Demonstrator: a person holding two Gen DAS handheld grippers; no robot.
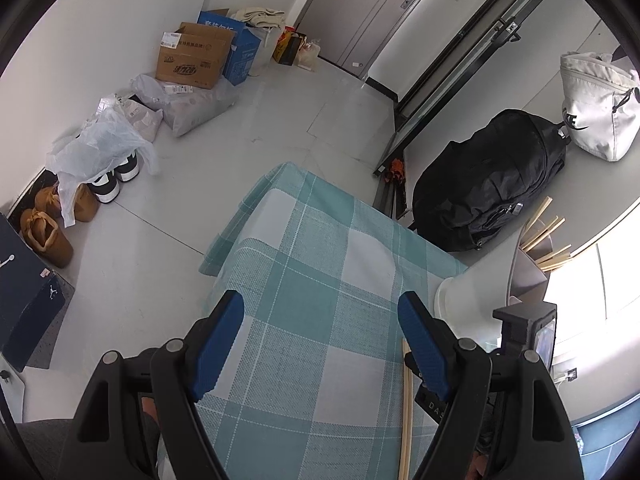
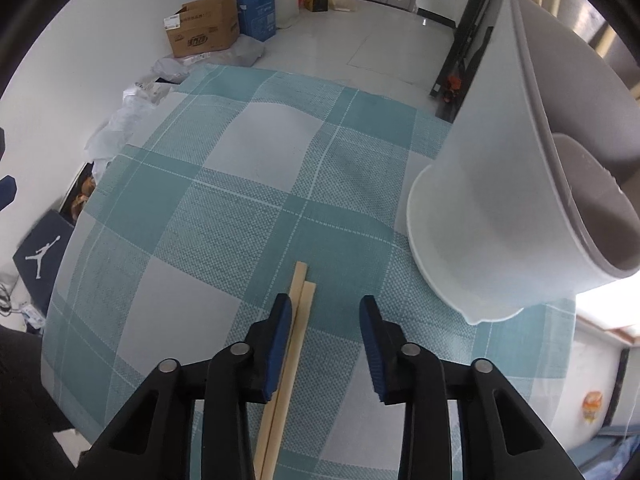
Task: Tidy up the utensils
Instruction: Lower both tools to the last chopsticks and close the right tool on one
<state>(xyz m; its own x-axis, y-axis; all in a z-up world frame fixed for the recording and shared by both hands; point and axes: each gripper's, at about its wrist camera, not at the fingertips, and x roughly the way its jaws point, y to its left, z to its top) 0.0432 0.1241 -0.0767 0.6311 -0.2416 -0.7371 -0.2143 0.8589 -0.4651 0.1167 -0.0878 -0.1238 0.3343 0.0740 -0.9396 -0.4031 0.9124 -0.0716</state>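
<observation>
Table point(image 2: 256, 184): covered by a teal and white checked cloth; it carries the holder and the loose chopsticks.
Utensil holder point(image 2: 480, 216): white plastic with a grey inner cup, standing at the table's right side; in the left wrist view several wooden chopsticks point(image 1: 546, 236) stick out of its top.
Left gripper point(image 1: 320, 344): jaws wide apart over bare cloth, nothing between the blue pads, touching nothing.
Right gripper point(image 2: 325, 344): pointed steeply down at the cloth, jaws partly apart, with the loose pair between them; its left pad lies against the pair, its right pad stands clear, so there is no grip.
Loose chopsticks point(image 2: 290, 344): two pale wooden sticks lying side by side on the cloth, near the holder's base but apart from it.
</observation>
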